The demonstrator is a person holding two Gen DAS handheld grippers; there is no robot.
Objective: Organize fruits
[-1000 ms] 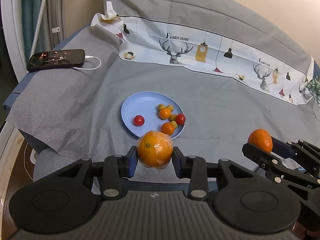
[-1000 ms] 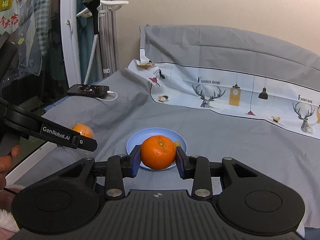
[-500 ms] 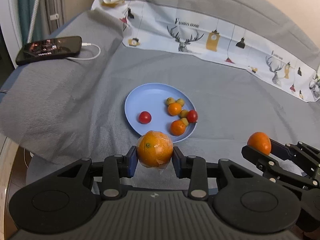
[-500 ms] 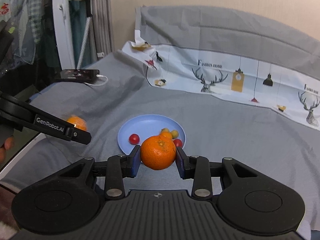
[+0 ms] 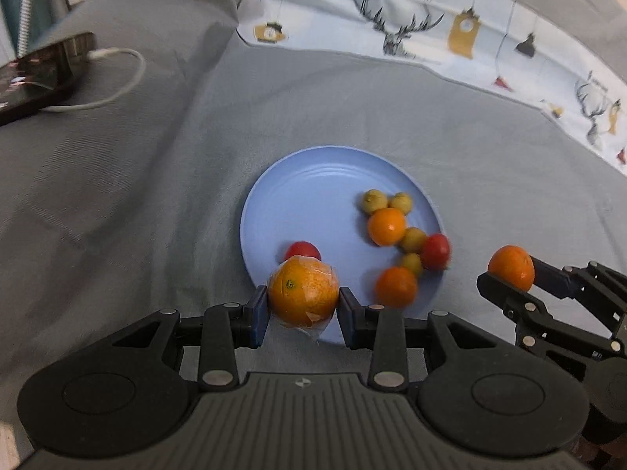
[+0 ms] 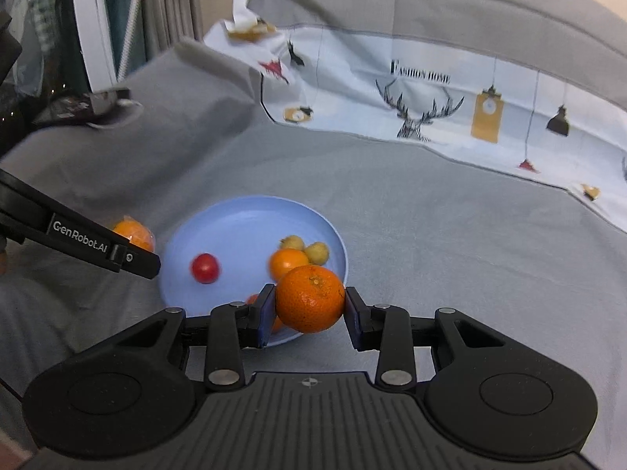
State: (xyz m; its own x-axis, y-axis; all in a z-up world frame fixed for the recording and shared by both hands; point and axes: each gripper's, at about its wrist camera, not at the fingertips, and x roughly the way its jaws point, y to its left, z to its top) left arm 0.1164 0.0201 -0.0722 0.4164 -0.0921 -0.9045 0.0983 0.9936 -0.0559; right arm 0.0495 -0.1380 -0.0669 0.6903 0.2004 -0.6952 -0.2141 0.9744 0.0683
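Note:
A blue plate [image 5: 313,192] lies on the grey cloth and holds small oranges, red tomatoes and yellow-green kumquats. My left gripper [image 5: 302,304] is shut on a plastic-wrapped orange [image 5: 302,293] just above the plate's near rim. My right gripper [image 6: 309,305] is shut on a bare orange [image 6: 310,298] over the plate's [image 6: 235,227] near right rim. The right gripper also shows at the right of the left wrist view [image 5: 509,274]. The left gripper with its orange [image 6: 135,233] shows at the left of the right wrist view.
A phone [image 5: 35,78] with a white charging cable [image 5: 117,90] lies at the far left on the grey cloth. A white printed cloth [image 5: 431,39] with deer and lamps runs along the back. A curtain and white pole [image 6: 98,19] stand at the left.
Both grippers have moved forward and down towards the plate, each still holding its orange. The plate now looks larger and closer in both views.

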